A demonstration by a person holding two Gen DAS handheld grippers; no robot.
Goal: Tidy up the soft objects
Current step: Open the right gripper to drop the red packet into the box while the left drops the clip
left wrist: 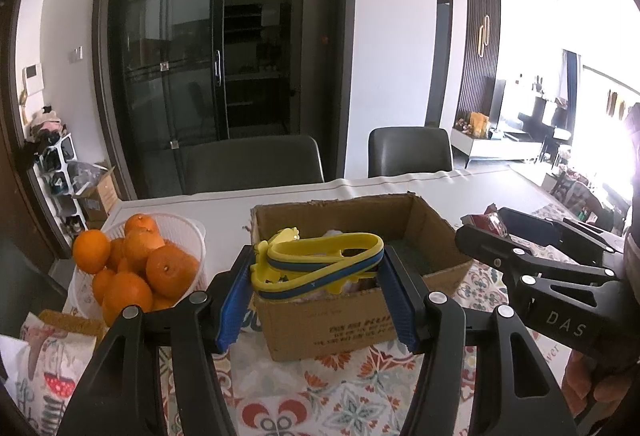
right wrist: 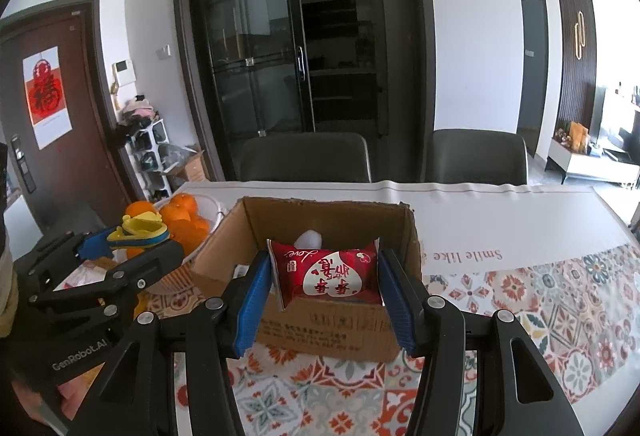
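My left gripper (left wrist: 318, 272) is shut on a yellow and blue rubbery strap-like toy (left wrist: 320, 264), held above the near edge of an open cardboard box (left wrist: 332, 324). My right gripper (right wrist: 324, 276) is shut on a red soft packet (right wrist: 326, 274) with a white heart and red characters, also held over the box (right wrist: 332, 332). Something white (right wrist: 310, 237) lies inside the box. In the left wrist view the right gripper (left wrist: 476, 226) shows at right with the red packet (left wrist: 486, 222). In the right wrist view the left gripper (right wrist: 116, 242) shows at left with the yellow toy (right wrist: 140, 228).
A white basket of oranges (left wrist: 136, 268) stands left of the box. The table carries a patterned cloth (right wrist: 540, 300) and a white runner (right wrist: 480, 224). Two dark chairs (right wrist: 304, 156) stand behind it. A patterned bag (left wrist: 48, 364) lies at the near left.
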